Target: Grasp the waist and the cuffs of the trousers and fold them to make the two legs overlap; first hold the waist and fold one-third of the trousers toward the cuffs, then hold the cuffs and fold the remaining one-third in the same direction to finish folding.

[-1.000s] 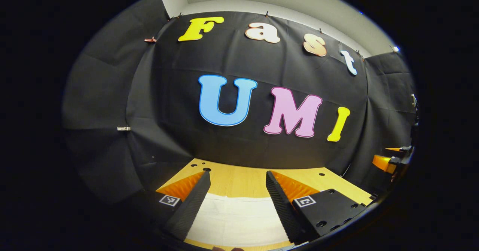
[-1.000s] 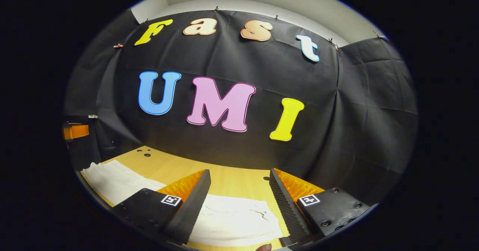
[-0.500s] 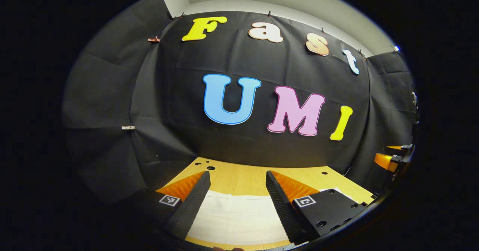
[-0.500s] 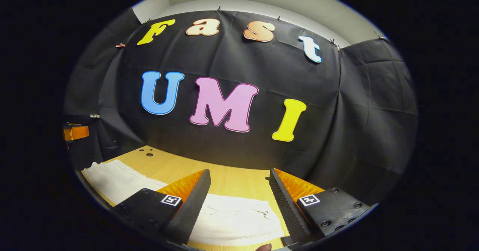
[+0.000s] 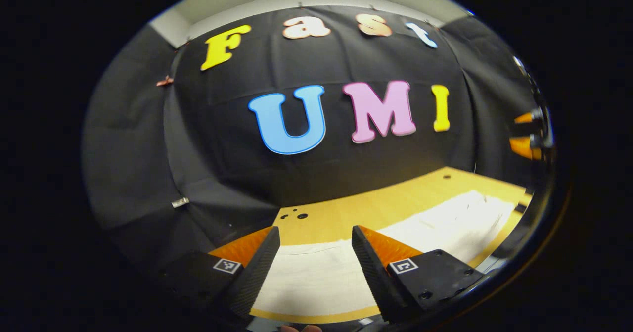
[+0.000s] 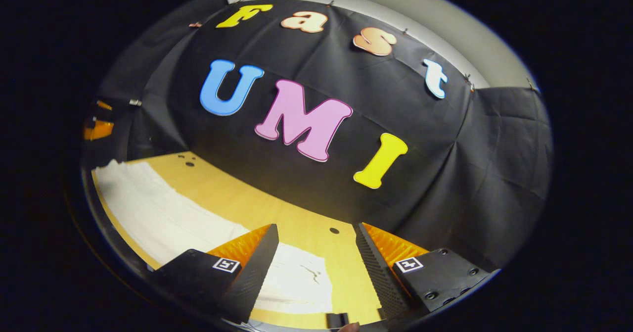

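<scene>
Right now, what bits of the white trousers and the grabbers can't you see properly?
- Trousers, left gripper view: near edge hidden behind the left gripper; far end cut off at the view's rim.
- Trousers, right gripper view: a stretch is covered by the right gripper.
- Waist or cuffs: too blurred to tell which end is which.
- The other gripper, far off in the right gripper view: too small to tell whether it is open.

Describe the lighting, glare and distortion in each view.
Left gripper view: trousers blown out to glaring white, table edge bowed by fisheye, wall dim. Right gripper view: trousers likewise overexposed, table curved and tilted, rim darkening.
</scene>
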The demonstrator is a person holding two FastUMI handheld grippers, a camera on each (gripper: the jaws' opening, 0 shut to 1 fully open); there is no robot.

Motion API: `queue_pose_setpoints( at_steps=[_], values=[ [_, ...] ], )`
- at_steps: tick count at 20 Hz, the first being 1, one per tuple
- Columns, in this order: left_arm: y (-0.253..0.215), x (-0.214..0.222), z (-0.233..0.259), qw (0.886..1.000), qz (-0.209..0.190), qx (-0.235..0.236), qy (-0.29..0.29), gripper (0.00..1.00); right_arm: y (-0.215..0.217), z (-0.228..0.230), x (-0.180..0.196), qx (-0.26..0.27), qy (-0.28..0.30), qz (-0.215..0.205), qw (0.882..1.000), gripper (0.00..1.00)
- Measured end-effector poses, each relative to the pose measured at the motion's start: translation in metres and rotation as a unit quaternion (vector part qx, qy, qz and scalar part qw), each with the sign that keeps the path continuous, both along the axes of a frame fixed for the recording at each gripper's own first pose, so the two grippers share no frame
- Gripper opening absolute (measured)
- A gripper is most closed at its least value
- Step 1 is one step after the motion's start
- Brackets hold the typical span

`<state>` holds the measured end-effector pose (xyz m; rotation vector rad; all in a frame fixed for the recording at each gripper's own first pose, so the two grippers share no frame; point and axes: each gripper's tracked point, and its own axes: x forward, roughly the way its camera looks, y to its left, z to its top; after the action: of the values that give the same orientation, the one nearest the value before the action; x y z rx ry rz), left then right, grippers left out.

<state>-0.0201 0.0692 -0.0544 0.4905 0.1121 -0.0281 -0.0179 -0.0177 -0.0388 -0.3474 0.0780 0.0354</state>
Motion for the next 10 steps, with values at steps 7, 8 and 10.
queue_pose_setpoints(
  at_steps=[7,8,10],
  values=[
    [0.040,-0.019,-0.113,0.965,-0.091,0.216,0.121,0.96,-0.045,-0.053,-0.021,-0.075,0.058,-0.012,0.995,0.98],
    [0.045,-0.022,-0.132,0.956,-0.103,0.235,0.145,0.96,-0.048,-0.058,-0.022,-0.076,0.066,-0.015,0.995,0.98],
    [0.062,-0.026,-0.166,0.937,-0.117,0.268,0.193,0.96,-0.052,-0.066,-0.025,-0.077,0.077,-0.019,0.994,0.98]
  ],
)
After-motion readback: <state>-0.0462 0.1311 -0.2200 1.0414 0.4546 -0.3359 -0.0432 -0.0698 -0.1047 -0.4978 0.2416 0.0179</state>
